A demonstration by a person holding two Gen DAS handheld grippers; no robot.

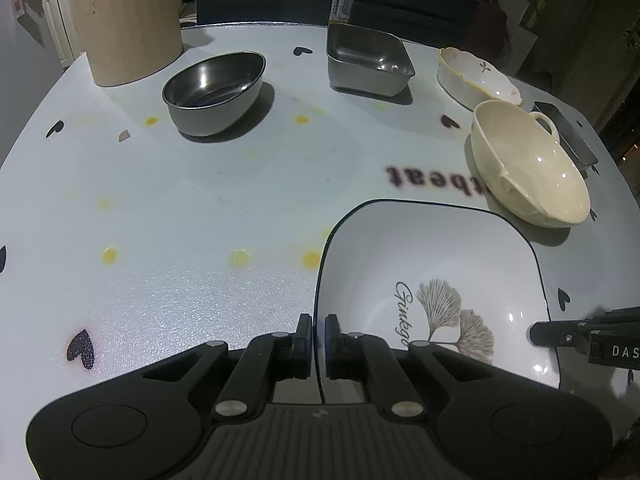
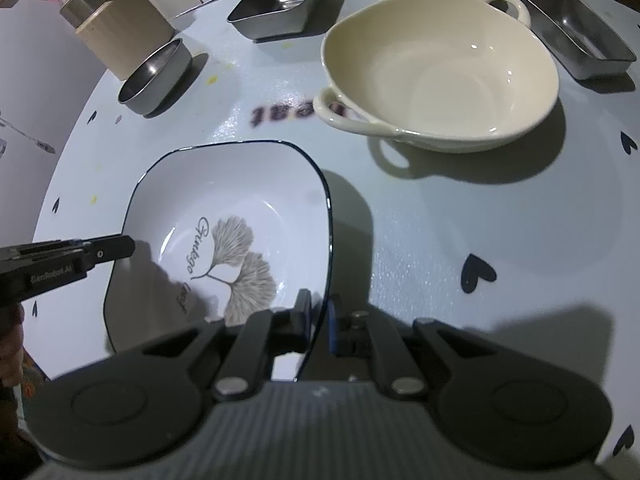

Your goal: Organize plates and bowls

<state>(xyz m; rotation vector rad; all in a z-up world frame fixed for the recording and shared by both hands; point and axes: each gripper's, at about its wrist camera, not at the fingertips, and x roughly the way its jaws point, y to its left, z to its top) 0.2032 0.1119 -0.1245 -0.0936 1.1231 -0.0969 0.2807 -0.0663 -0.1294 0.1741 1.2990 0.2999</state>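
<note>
Your left gripper (image 1: 318, 346) and right gripper (image 2: 320, 322) each have their fingers nearly closed, pinching opposite rims of the square ginkgo plate (image 1: 436, 276), which sits on the counter (image 1: 180, 216) near you. Before lifting, make sure both pinches sit well onto the rim, not just on the dark edge line. Raise both hands together and keep the plate level, since a two-point hold can let it swing. The cream handled bowl (image 2: 440, 72) stands just beyond the plate; clear its rim and near handle as you carry, and set down softly before letting go.
</note>
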